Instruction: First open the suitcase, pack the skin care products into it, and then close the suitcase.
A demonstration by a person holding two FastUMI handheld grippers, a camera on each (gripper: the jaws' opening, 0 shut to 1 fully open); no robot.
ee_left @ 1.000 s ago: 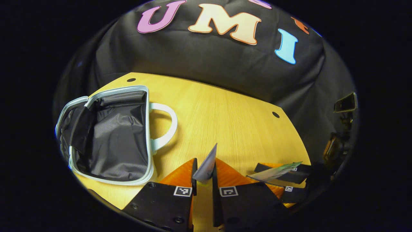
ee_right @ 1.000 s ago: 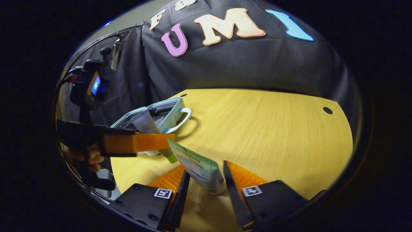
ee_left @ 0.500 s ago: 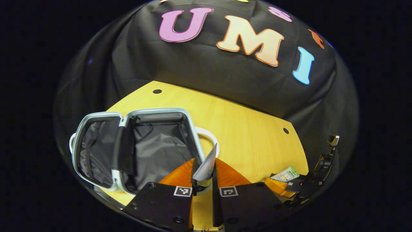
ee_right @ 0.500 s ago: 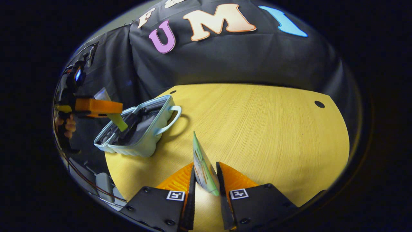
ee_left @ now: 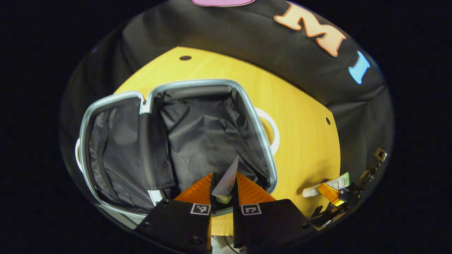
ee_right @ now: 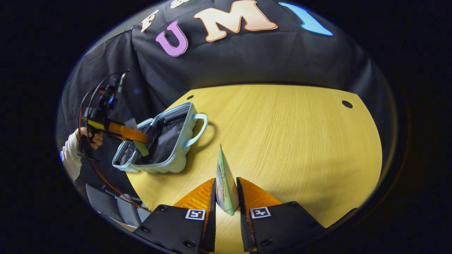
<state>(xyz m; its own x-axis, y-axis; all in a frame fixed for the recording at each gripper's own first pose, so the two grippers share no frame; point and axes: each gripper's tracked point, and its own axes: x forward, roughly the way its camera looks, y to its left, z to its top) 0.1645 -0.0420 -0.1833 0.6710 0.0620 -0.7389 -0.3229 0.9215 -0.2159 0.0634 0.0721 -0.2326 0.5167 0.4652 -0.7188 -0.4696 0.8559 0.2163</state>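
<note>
Left gripper [ee_left: 222, 188] clamped on a grey tube [ee_left: 227, 178], held over the open suitcase [ee_left: 176, 141]. Right gripper [ee_right: 226, 197] clamped on a green-and-white tube [ee_right: 224, 187] above the wooden table [ee_right: 282, 141], well apart from the suitcase. Count: two grippers, two tubes, one suitcase. Suitcase lies with both halves spread, dark lining showing; its near rim is hidden behind the left fingers. A hand [ee_right: 92, 135] holds the left gripper at the suitcase's edge.
</note>
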